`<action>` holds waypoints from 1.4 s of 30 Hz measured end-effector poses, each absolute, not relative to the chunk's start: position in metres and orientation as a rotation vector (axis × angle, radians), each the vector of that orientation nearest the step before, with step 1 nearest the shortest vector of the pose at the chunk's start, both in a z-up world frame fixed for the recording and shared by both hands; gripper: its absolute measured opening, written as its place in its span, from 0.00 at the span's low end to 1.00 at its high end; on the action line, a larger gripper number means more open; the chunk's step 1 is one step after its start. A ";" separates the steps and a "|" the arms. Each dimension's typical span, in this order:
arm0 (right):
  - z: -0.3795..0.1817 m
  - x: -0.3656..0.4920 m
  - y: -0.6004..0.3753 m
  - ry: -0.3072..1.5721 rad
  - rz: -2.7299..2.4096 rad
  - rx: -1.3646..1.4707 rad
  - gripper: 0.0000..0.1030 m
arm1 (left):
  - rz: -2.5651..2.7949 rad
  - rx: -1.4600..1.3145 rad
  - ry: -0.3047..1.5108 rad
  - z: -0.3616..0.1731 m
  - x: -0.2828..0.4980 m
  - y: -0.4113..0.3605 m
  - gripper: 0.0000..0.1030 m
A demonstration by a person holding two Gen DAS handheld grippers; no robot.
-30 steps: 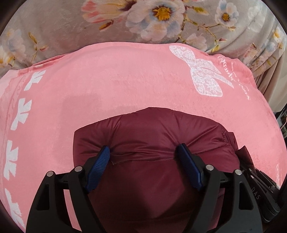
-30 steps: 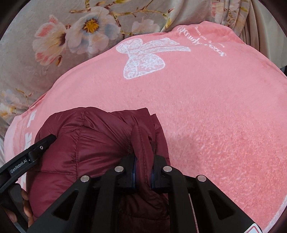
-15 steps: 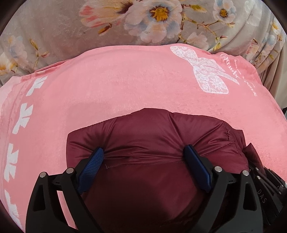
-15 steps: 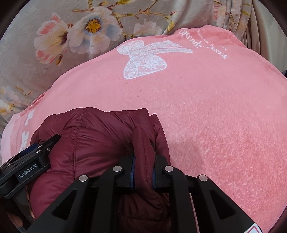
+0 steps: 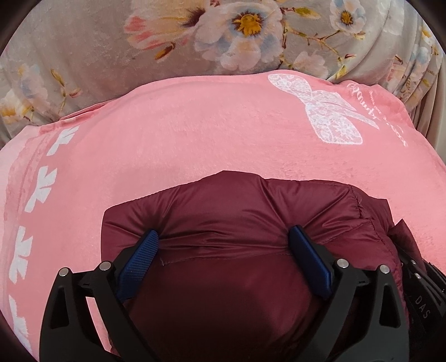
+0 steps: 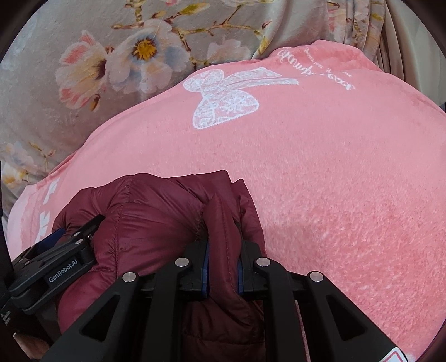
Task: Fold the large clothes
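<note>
A dark red puffy jacket (image 5: 237, 200) lies folded into a thick bundle on a pink blanket (image 5: 195, 133). My left gripper (image 5: 223, 231) straddles the bundle from above, its jaws opening wide. The padded fabric bulges between the blue pads (image 5: 139, 259) and still touches their tips. The right wrist view shows the jacket (image 6: 145, 211) at lower left. My right gripper (image 6: 223, 243) is shut on a raised fold at the bundle's right end. The left gripper (image 6: 61, 250) appears at the left edge there, and the right gripper's body (image 5: 418, 281) shows at the left wrist view's right edge.
The pink blanket (image 6: 334, 167) has a white lace bow print and script at its far side and white motifs along its left border. Beyond it lies grey floral cloth (image 5: 111, 50). Pale pleated fabric (image 6: 395, 25) hangs at the far right.
The left jaws have spread wider across the jacket and the left gripper has sunk a little onto it. The bundle has puffed out between the pads. The right gripper keeps its hold.
</note>
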State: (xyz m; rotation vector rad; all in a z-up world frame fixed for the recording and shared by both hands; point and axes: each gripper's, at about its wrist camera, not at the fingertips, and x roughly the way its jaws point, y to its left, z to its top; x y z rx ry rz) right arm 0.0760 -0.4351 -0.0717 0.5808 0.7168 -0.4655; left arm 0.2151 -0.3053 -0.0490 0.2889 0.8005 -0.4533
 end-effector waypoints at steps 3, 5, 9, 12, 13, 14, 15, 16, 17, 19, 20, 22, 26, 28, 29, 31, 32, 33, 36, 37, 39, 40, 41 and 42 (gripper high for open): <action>-0.073 0.075 -0.440 0.713 -0.449 0.611 0.12 | -0.448 0.295 0.799 -0.049 0.214 -0.306 0.90; -0.070 0.076 -0.441 0.726 -0.449 0.613 0.12 | -0.447 0.299 0.800 -0.049 0.214 -0.306 0.90; -0.046 0.060 -0.440 0.736 -0.512 0.568 0.22 | -0.455 0.322 0.811 -0.045 0.212 -0.303 0.90; -0.020 0.035 -0.437 0.704 -0.542 0.521 0.23 | -0.469 0.321 0.838 -0.035 0.207 -0.295 0.90; -0.012 0.029 -0.434 0.706 -0.540 0.492 0.23 | -0.473 0.304 0.857 -0.029 0.204 -0.289 0.90; -0.007 0.025 -0.433 0.711 -0.531 0.473 0.23 | -0.478 0.287 0.874 -0.023 0.201 -0.282 0.90; -0.001 0.021 -0.428 0.722 -0.512 0.448 0.23 | -0.483 0.276 0.883 -0.018 0.198 -0.278 0.89; 0.001 0.019 -0.424 0.737 -0.495 0.426 0.22 | -0.496 0.262 0.893 -0.012 0.191 -0.271 0.89; 0.002 0.019 -0.419 0.756 -0.480 0.405 0.21 | -0.508 0.253 0.900 -0.007 0.185 -0.265 0.89; -0.003 0.021 -0.409 0.815 -0.447 0.365 0.18 | -0.535 0.240 0.919 -0.002 0.174 -0.257 0.89; -0.007 0.022 -0.406 0.838 -0.436 0.356 0.18 | -0.545 0.239 0.933 -0.002 0.169 -0.254 0.89; -0.019 0.023 -0.400 0.891 -0.422 0.331 0.18 | -0.570 0.252 0.958 -0.006 0.157 -0.250 0.89; -0.041 0.022 -0.399 0.954 -0.432 0.309 0.18 | -0.554 0.293 0.984 -0.026 0.147 -0.245 0.91; -0.050 0.019 -0.402 0.966 -0.441 0.315 0.18 | -0.546 0.308 0.972 -0.032 0.145 -0.246 0.91; -0.054 0.017 -0.404 0.963 -0.433 0.328 0.18 | -0.544 0.313 0.968 -0.033 0.145 -0.246 0.91; -0.060 0.016 -0.406 0.960 -0.428 0.347 0.18 | -0.537 0.326 0.959 -0.036 0.143 -0.248 0.92; -0.062 0.016 -0.407 0.959 -0.427 0.351 0.18 | -0.533 0.331 0.955 -0.038 0.143 -0.249 0.92; -0.065 0.016 -0.407 0.954 -0.429 0.355 0.19 | -0.531 0.336 0.951 -0.039 0.142 -0.249 0.93; -0.068 0.017 -0.404 0.942 -0.438 0.342 0.21 | -0.524 0.346 0.939 -0.042 0.142 -0.250 0.94; -0.069 0.017 -0.402 0.939 -0.442 0.336 0.22 | -0.522 0.348 0.937 -0.043 0.142 -0.251 0.94; -0.071 0.016 -0.400 0.932 -0.448 0.325 0.23 | -0.519 0.351 0.932 -0.044 0.142 -0.251 0.95; -0.072 0.016 -0.400 0.929 -0.451 0.323 0.23 | -0.516 0.355 0.927 -0.045 0.141 -0.251 0.95; -0.073 0.016 -0.400 0.925 -0.452 0.323 0.23 | -0.513 0.357 0.925 -0.045 0.140 -0.252 0.95; -0.073 0.016 -0.401 0.922 -0.452 0.324 0.23 | -0.510 0.359 0.920 -0.045 0.140 -0.252 0.96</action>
